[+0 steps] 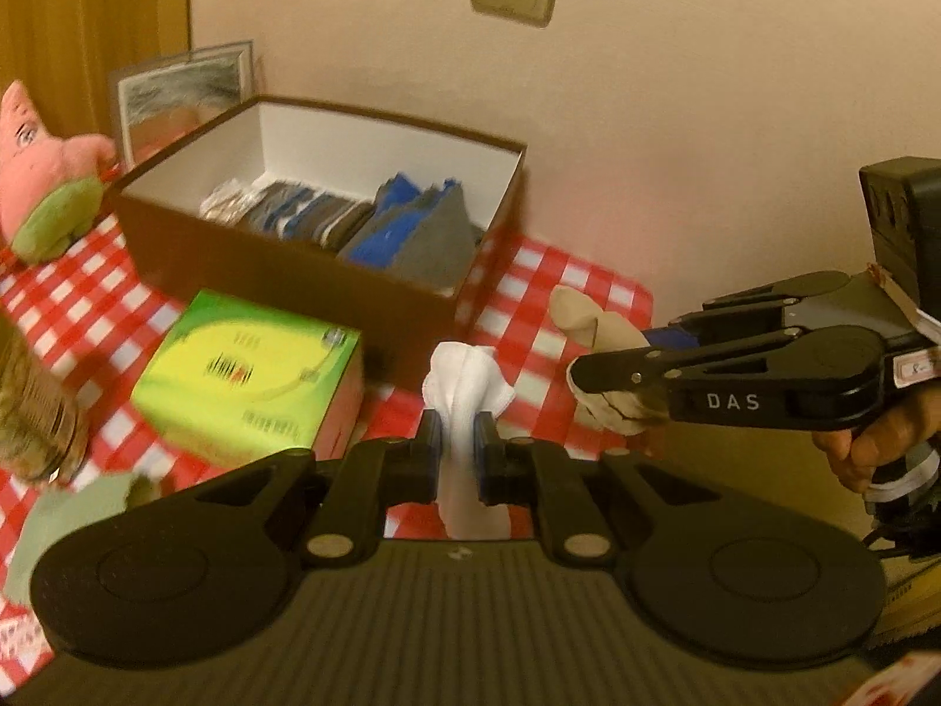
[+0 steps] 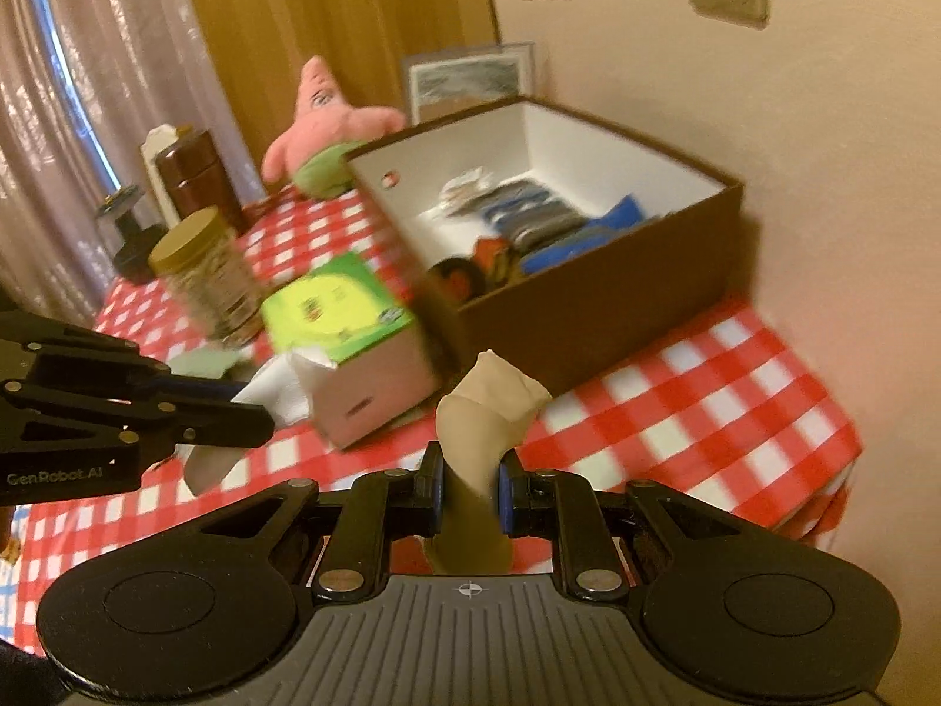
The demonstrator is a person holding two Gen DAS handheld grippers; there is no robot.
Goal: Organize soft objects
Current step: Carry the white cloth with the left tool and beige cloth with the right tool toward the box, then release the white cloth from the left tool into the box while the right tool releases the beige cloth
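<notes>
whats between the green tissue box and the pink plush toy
In the right wrist view, only bare checked tablecloth lies between the green tissue box and the pink plush toy.

White sock [image 1: 467,391], beige sock [image 2: 485,412] held aloft.

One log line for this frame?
left gripper: shut on white sock | right gripper: shut on beige sock | box: open, holds folded socks

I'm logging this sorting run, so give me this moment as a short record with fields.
left gripper: jaws shut on white cloth
right gripper: jaws shut on beige sock
brown box: open, folded dark and blue items inside
green carton: on the checkered tablecloth, in front of the box
pink plush: beside the box
</notes>
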